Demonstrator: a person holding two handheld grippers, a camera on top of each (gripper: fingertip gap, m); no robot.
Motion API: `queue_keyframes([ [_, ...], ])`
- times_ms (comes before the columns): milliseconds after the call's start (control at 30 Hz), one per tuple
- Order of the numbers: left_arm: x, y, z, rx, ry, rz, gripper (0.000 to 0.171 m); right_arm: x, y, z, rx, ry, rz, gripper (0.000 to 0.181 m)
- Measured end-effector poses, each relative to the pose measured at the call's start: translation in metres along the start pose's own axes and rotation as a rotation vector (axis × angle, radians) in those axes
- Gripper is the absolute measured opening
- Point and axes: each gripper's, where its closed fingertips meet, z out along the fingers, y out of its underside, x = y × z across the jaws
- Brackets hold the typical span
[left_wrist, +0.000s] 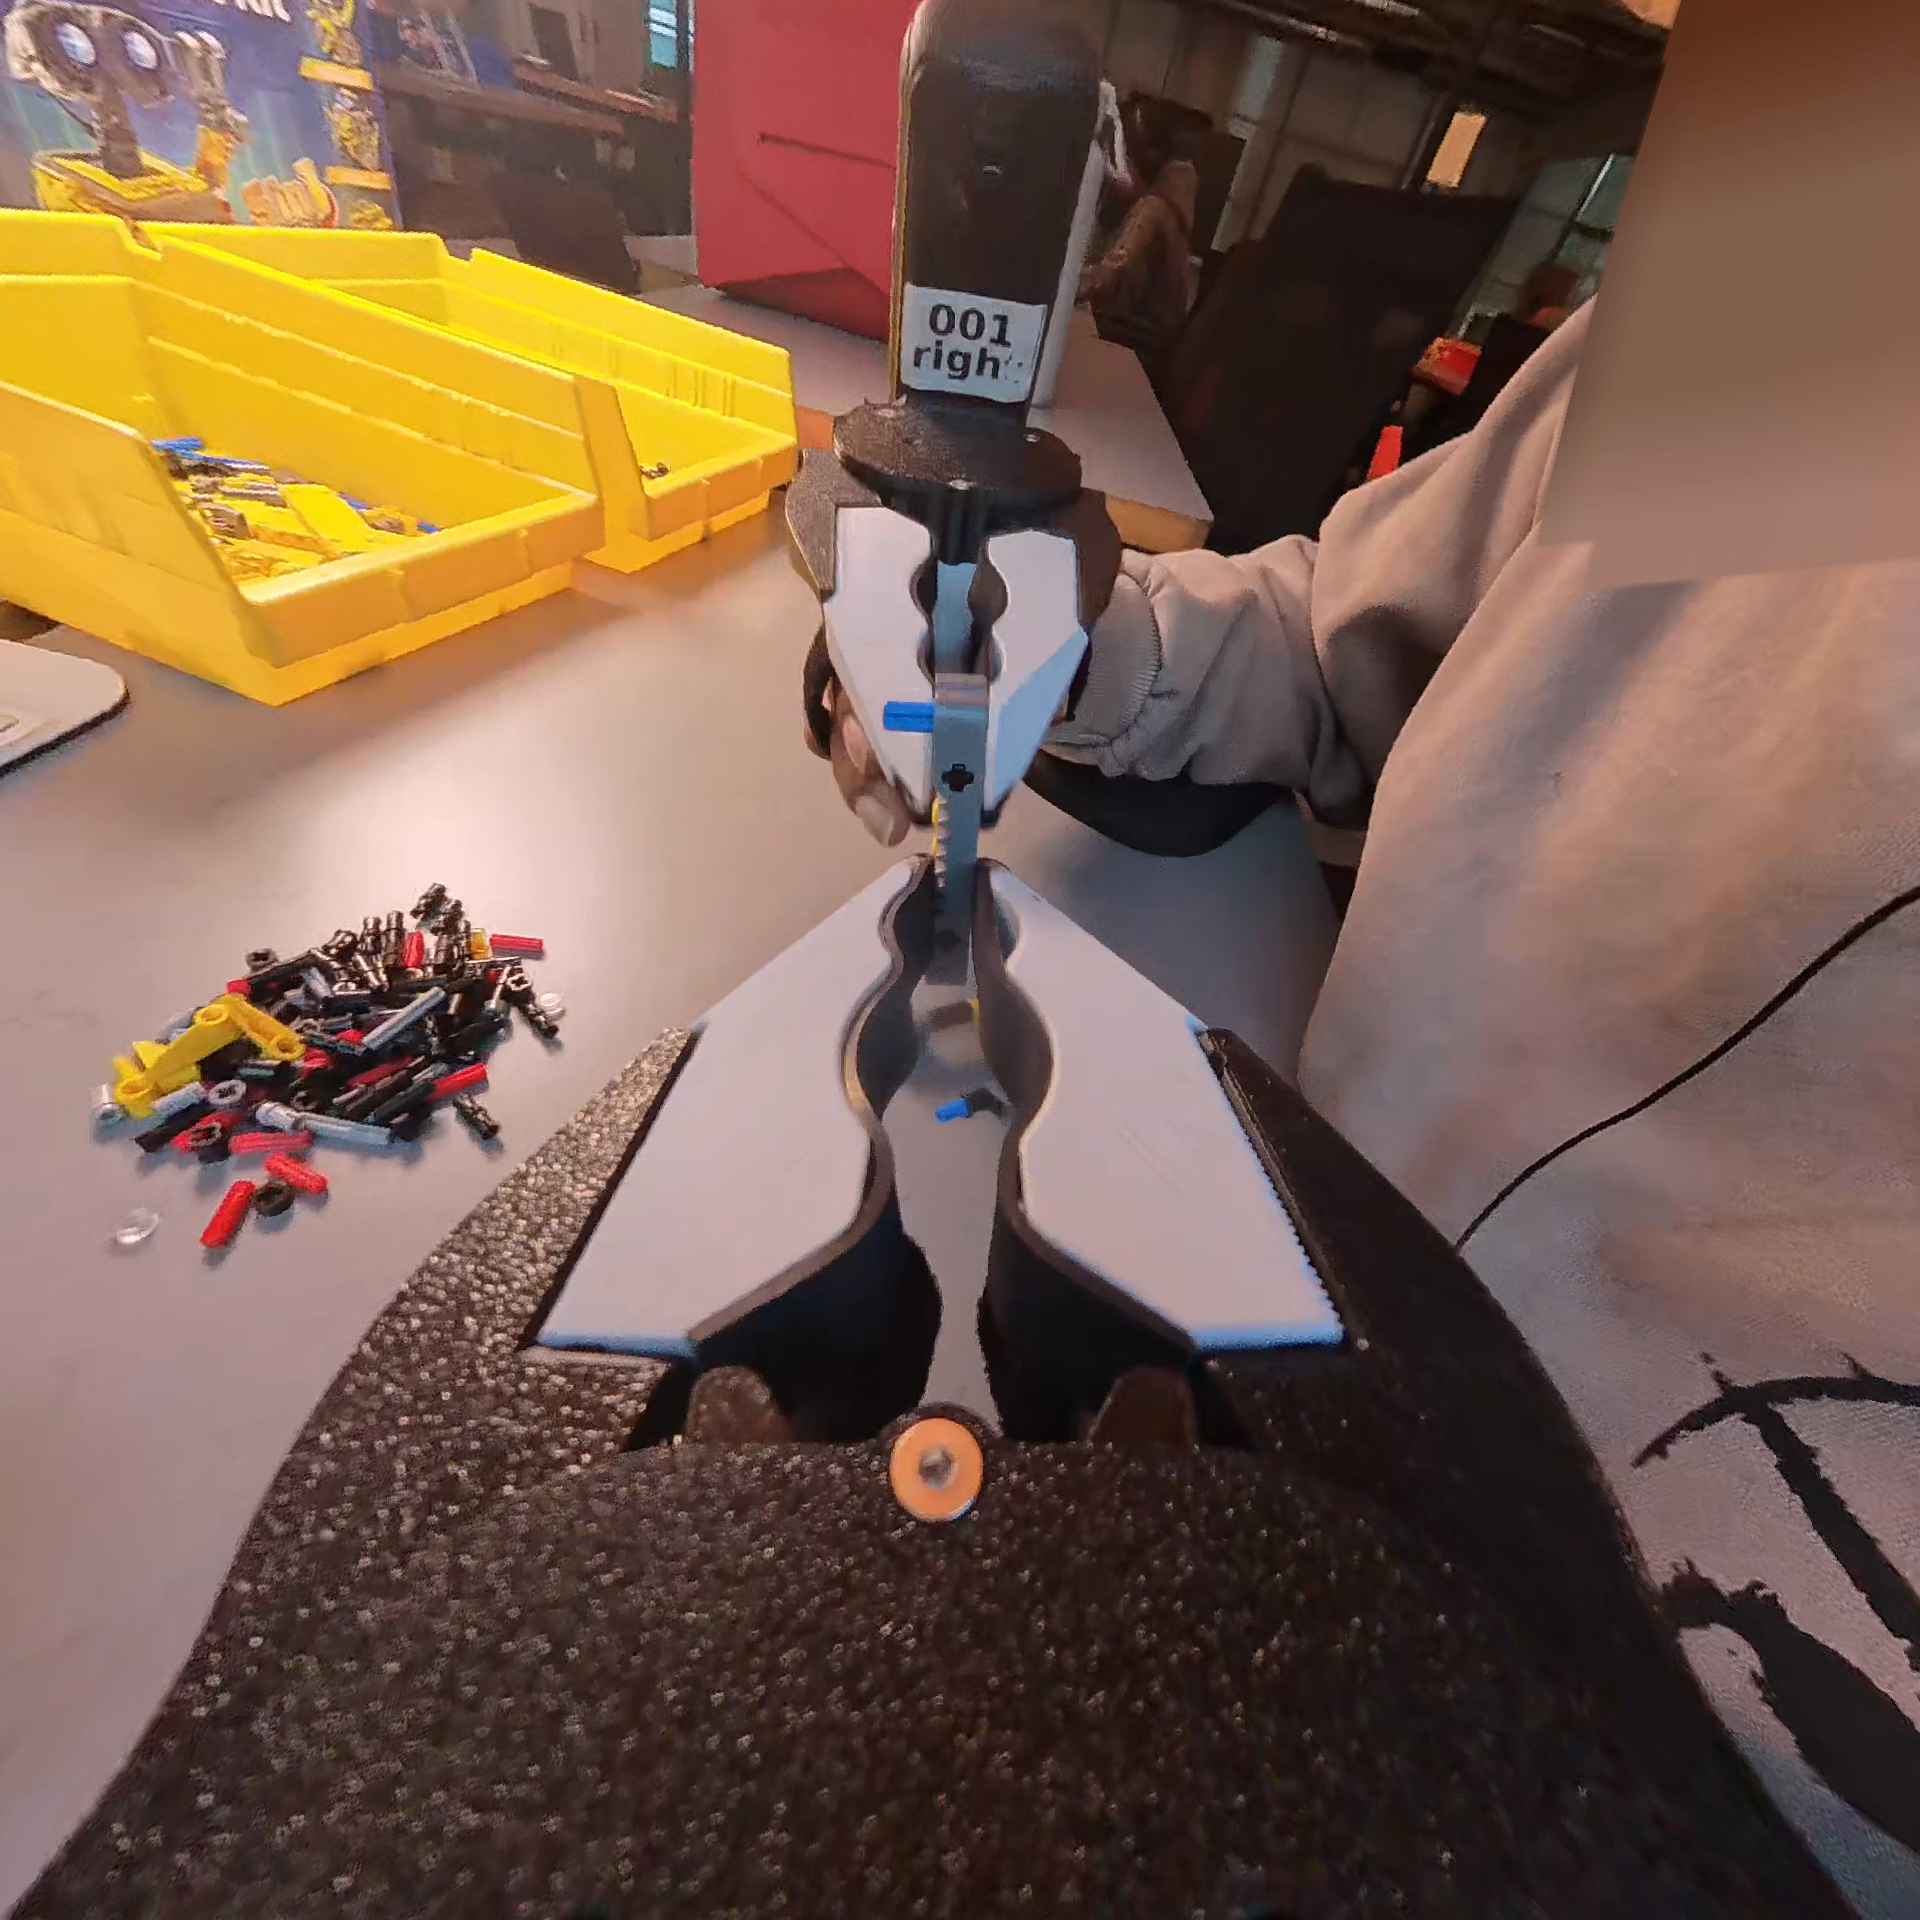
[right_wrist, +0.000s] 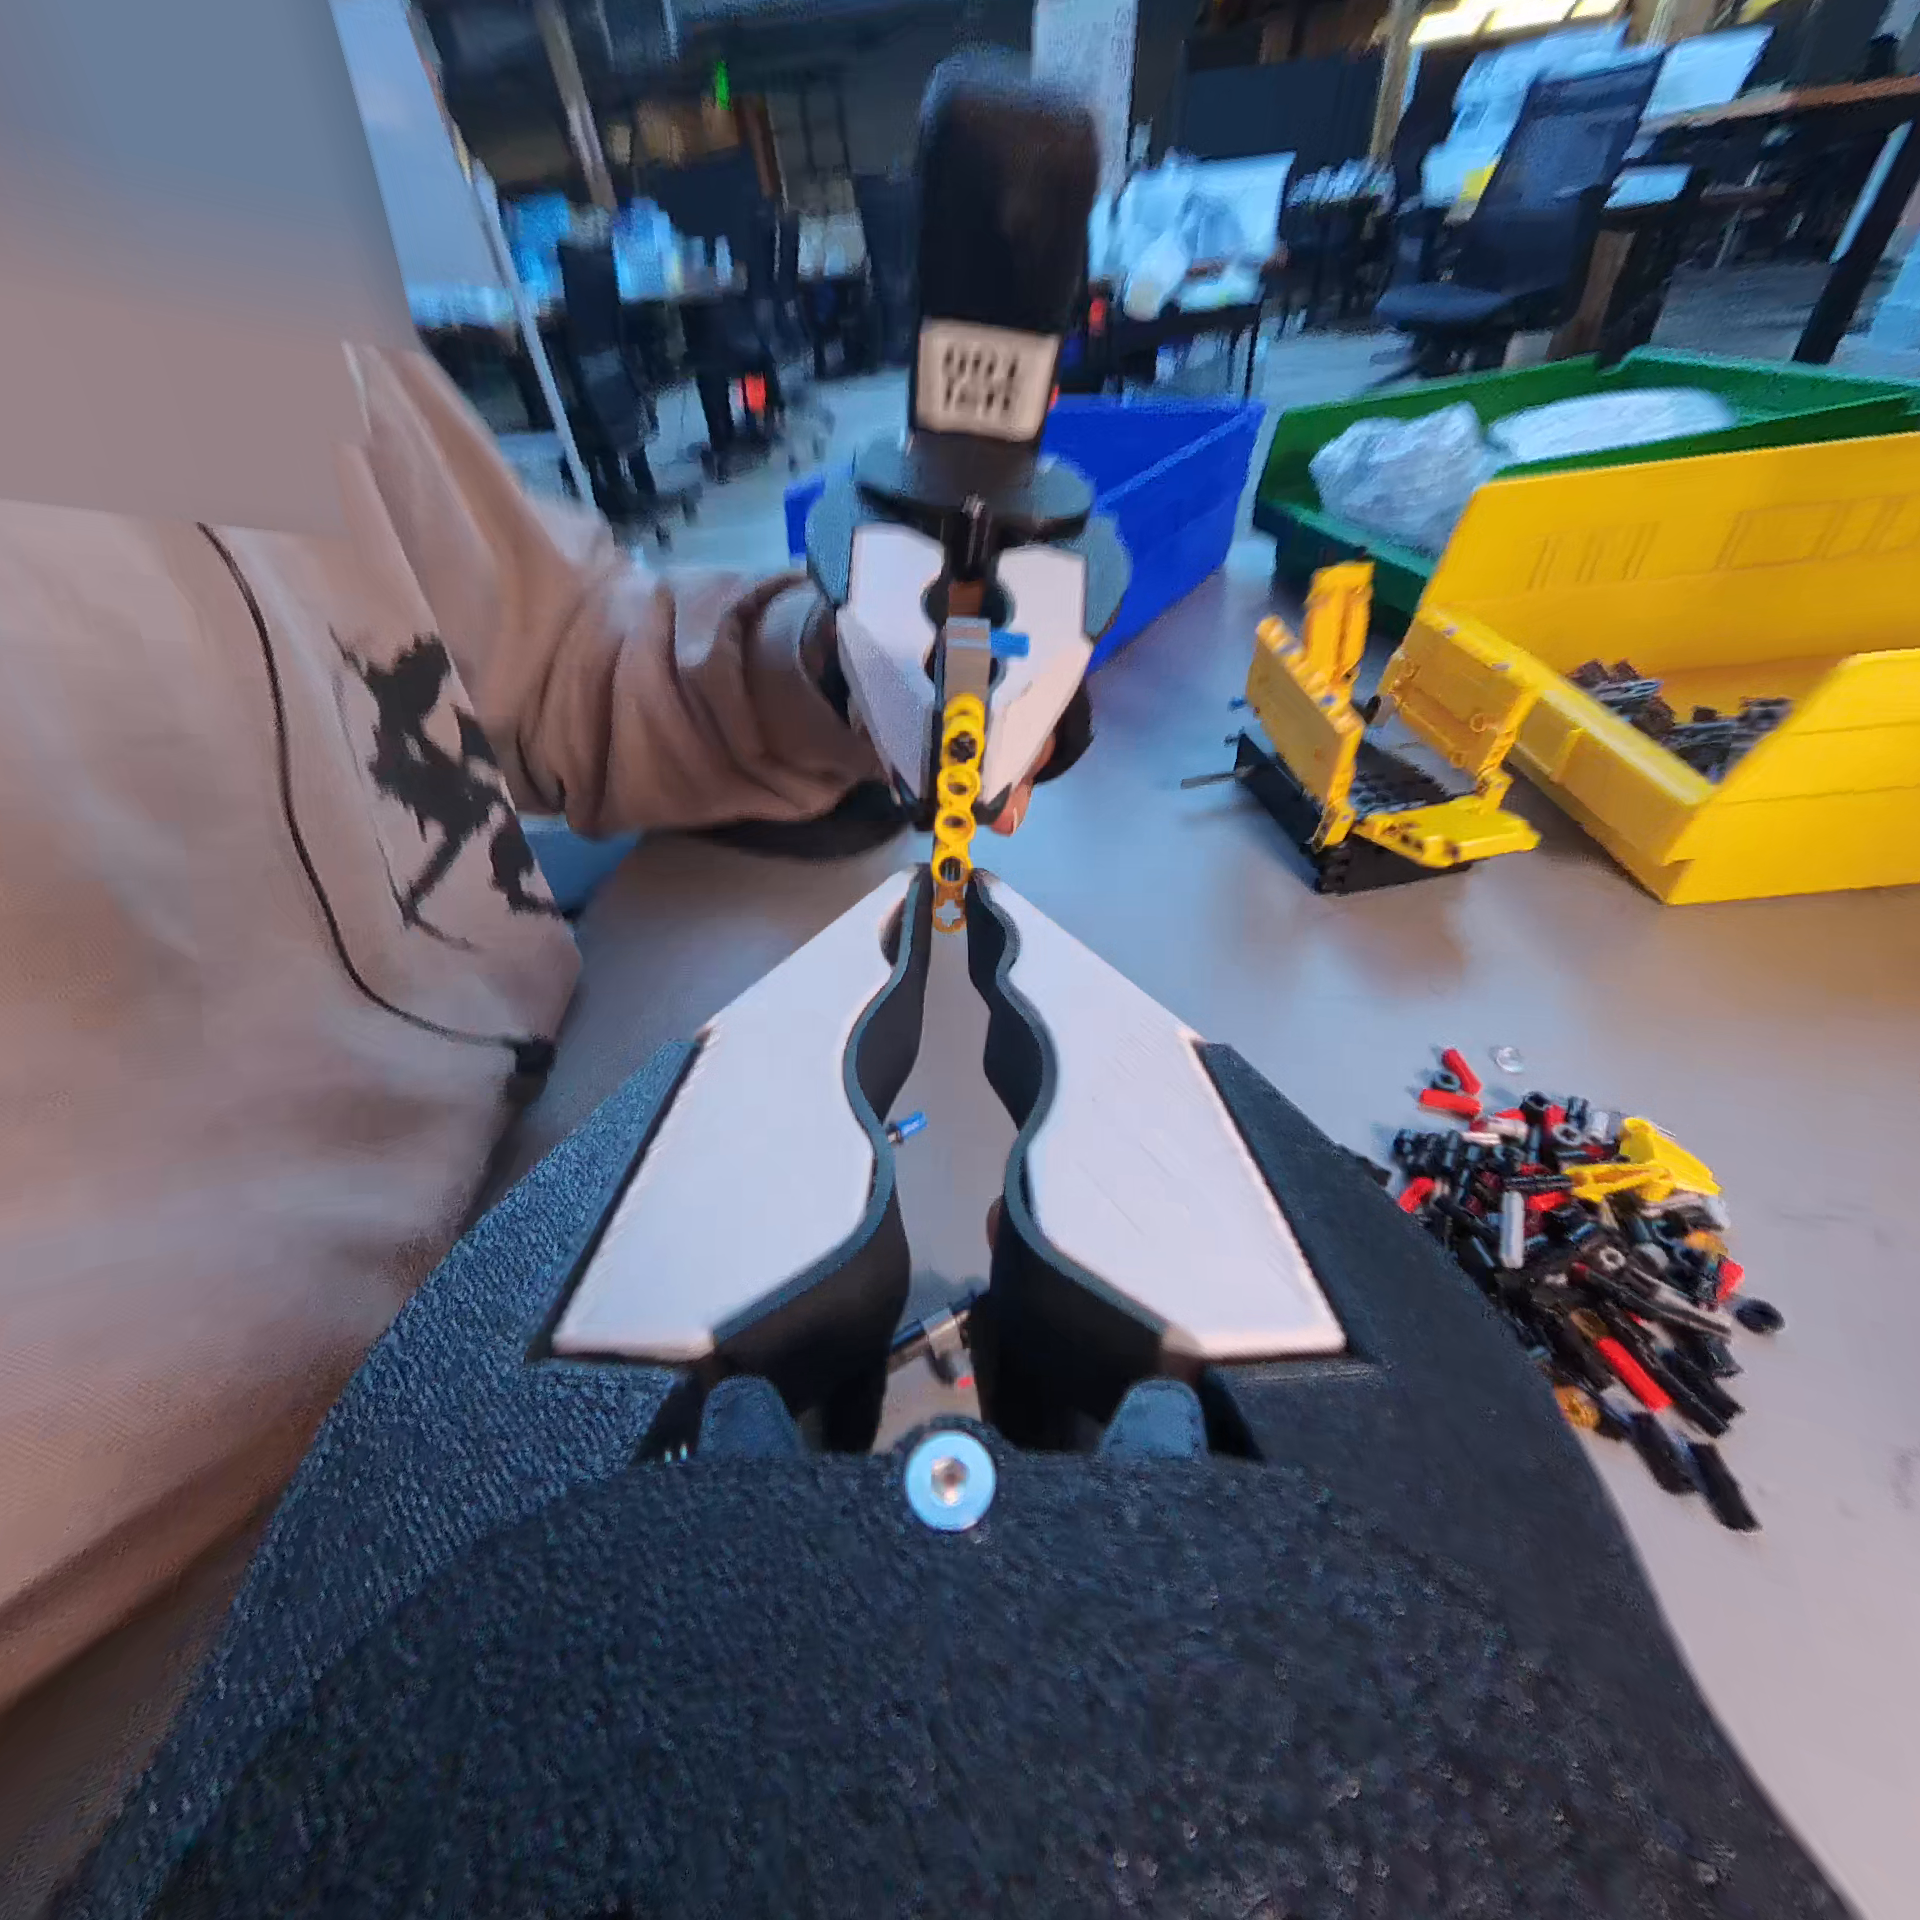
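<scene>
A small brick assembly, a grey beam (left_wrist: 958, 790) backed by a yellow holed beam (right_wrist: 954, 800) with a blue pin (left_wrist: 907, 715) near one end, hangs above the grey table (left_wrist: 623, 790). My left gripper (left_wrist: 951, 873) is shut on one end of it. My right gripper (right_wrist: 948, 899) is shut on the other end. The two grippers face each other tip to tip. The right gripper also shows in the left wrist view (left_wrist: 951, 816), and the left one in the right wrist view (right_wrist: 961, 810). A loose blue pin (left_wrist: 961, 1108) lies on the table beneath the jaws.
A pile of small black, red, grey and yellow parts (left_wrist: 322, 1049) (right_wrist: 1579, 1236) lies on the table. Yellow bins (left_wrist: 312, 468) (right_wrist: 1714, 675), a half-built yellow and black model (right_wrist: 1361, 748), a blue bin (right_wrist: 1164, 488) and a green bin (right_wrist: 1558, 416) stand beyond. A person's sweatshirt (left_wrist: 1610, 831) is close by. Both grippers' tips are close together, under 4 cm apart.
</scene>
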Motion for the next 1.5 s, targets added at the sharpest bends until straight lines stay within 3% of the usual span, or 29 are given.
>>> queue_keyframes([
  [33, -0.001, -0.003, 0.001, 0.000, -0.005, 0.013, 0.005, -0.003, 0.005, 0.006, -0.033, 0.003, -0.033, 0.005],
  [100, -0.005, -0.013, -0.002, 0.042, 0.002, -0.007, 0.004, 0.005, -0.010, -0.005, 0.050, 0.017, 0.000, 0.004],
  [200, -0.009, -0.008, 0.001, 0.057, 0.009, -0.043, 0.005, 0.008, -0.003, -0.001, -0.001, 0.017, -0.009, 0.004],
  [367, -0.017, 0.003, 0.004, 0.066, 0.024, -0.138, 0.005, 0.015, 0.009, 0.004, 0.034, 0.033, 0.101, 0.006],
  [567, -0.010, 0.007, 0.011, 0.044, 0.033, -0.115, 0.005, 0.005, 0.004, 0.006, 0.062, -0.009, 0.104, 0.027],
  [900, -0.015, 0.007, 0.012, 0.063, 0.011, -0.151, 0.005, 0.014, -0.011, -0.005, 0.150, 0.056, 0.140, 0.025],
  [1133, -0.016, 0.012, 0.016, 0.041, -0.021, -0.119, 0.006, 0.020, -0.004, 0.001, 0.126, 0.106, 0.131, 0.007],
  [1233, -0.019, 0.006, 0.014, 0.073, -0.051, -0.087, 0.021, 0.018, 0.000, 0.005, 0.116, 0.094, 0.139, 0.006],
  [1333, -0.015, 0.006, 0.014, 0.070, -0.032, -0.078, 0.006, 0.016, 0.000, 0.010, 0.126, 0.078, 0.154, 0.006],
  [1500, -0.009, 0.009, 0.017, 0.028, -0.008, -0.068, 0.006, 0.010, 0.002, 0.014, 0.120, 0.041, 0.149, 0.008],
])
